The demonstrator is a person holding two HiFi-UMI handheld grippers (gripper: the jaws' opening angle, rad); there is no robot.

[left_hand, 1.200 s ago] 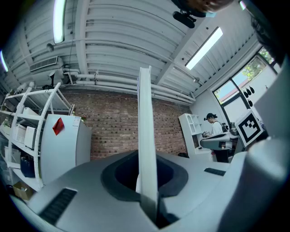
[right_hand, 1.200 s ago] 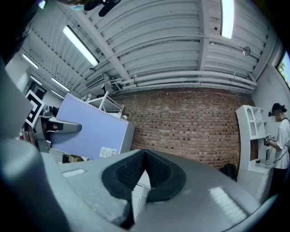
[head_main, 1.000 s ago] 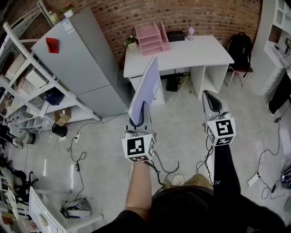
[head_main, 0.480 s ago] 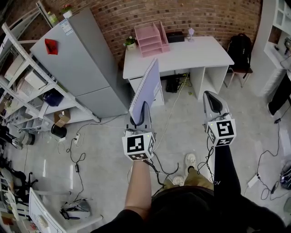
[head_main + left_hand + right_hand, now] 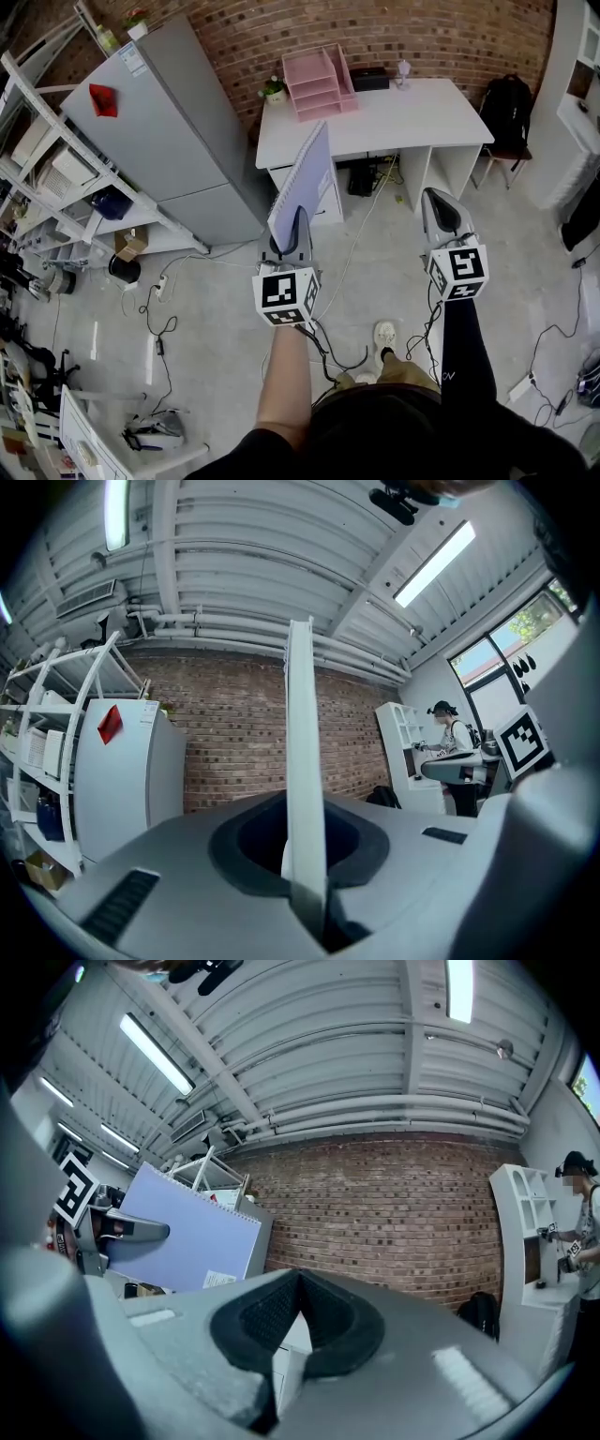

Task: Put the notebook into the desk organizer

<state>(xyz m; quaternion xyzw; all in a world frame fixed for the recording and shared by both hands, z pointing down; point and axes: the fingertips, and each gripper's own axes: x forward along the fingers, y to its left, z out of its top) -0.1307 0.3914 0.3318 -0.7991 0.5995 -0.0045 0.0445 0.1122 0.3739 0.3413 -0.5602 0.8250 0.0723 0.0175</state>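
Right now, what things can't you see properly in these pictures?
- Desk organizer: head view, too far and small to tell what its trays hold.
- Notebook cover: left gripper view, edge-on in the left gripper, so only a thin strip shows.
- Notebook's label: right gripper view, print too small to read.
- Under the desk: head view, dark and cluttered.

the notebook [image 5: 302, 178] is pale lavender. the desk organizer [image 5: 322, 82] is pink, on a white tabletop [image 5: 412, 108] before a red-brown brick wall [image 5: 441, 33]. the left gripper [image 5: 297, 217] and right gripper [image 5: 434, 199] are grey, with black-and-white square markers on their cubes. the refrigerator [image 5: 159, 131] is silver-grey with a red patch.
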